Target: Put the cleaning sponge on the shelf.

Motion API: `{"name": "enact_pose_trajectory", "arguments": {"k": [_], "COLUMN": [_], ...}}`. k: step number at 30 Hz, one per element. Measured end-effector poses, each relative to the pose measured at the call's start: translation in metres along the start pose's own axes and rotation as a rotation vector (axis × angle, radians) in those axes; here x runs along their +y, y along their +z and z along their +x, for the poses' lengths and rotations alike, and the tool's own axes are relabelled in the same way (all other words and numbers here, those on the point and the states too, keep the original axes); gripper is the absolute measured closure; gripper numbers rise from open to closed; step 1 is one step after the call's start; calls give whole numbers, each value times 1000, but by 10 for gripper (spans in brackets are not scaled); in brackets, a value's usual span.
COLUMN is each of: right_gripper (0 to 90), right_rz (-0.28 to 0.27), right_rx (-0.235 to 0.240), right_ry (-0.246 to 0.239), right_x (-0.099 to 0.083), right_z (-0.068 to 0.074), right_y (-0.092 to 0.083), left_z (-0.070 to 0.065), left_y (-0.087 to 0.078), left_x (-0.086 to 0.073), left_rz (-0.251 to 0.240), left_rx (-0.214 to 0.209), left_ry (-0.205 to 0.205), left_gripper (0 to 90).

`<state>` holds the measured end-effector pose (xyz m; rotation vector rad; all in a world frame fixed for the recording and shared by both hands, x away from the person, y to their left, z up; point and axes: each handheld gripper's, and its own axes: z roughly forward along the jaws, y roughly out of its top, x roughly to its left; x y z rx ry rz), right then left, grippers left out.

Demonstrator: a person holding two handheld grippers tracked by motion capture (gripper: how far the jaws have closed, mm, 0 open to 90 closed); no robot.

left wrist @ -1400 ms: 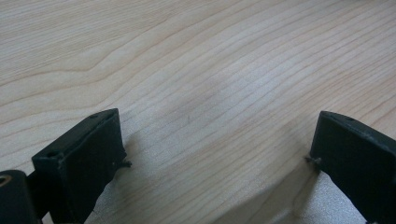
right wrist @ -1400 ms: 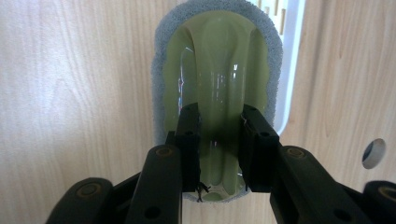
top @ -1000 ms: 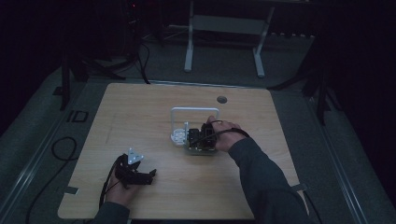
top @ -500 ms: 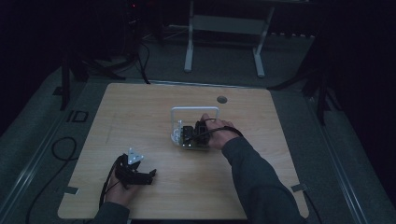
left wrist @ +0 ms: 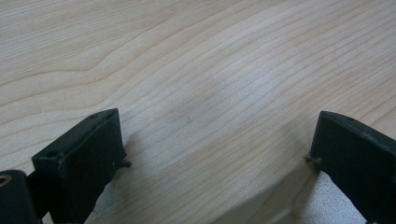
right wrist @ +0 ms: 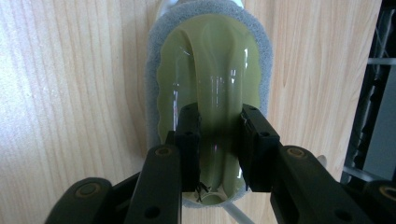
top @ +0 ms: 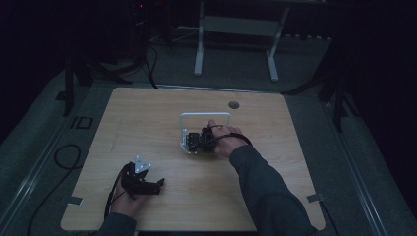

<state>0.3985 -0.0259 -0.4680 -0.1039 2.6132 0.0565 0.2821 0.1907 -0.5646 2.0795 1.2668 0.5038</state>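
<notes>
Right tongs clamp scrubber handle mid-tabletop, likely for lifting; left tongs wide open, empty, near front-left corner.

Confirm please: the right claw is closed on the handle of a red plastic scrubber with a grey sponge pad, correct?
Not red. In the right gripper view, the right claw is closed on the handle of a pale green plastic scrubber with a grey sponge pad.

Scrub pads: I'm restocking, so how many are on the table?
1. The scrub pad with a green handle lies at mid-table beside a white rack, gripped by the right claw. Others may be hidden.
</notes>
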Motion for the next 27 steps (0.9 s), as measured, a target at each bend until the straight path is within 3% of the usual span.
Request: {"name": "enact_pose_trajectory", "arguments": {"k": [10,14,16,19,23,27], "right_gripper": [717,531,478,424,365,349], "right_rz": [15,32,26,-3,-54,-94], "right_rx": [-83,-66,-55,-44,-63,-85], "right_ry": [8,40,67,97,121,119], "right_x": [3,2,-1,-5,-11,-16], "right_z": [0,-2,-3,-4,0,8], "right_y": [9,13,11,4,-9,-23], "left_z": [0,0,0,0,0,0], "left_y": [0,0,0,0,0,0], "left_x": [0,0,0,0,0,0], "left_rz": [2,1,1,1,0,0], "left_rx": [0,0,0,0,0,0], "left_ry": [2,2,1,2,1,1], "left_gripper": [27,27,27,27,27,27]}}
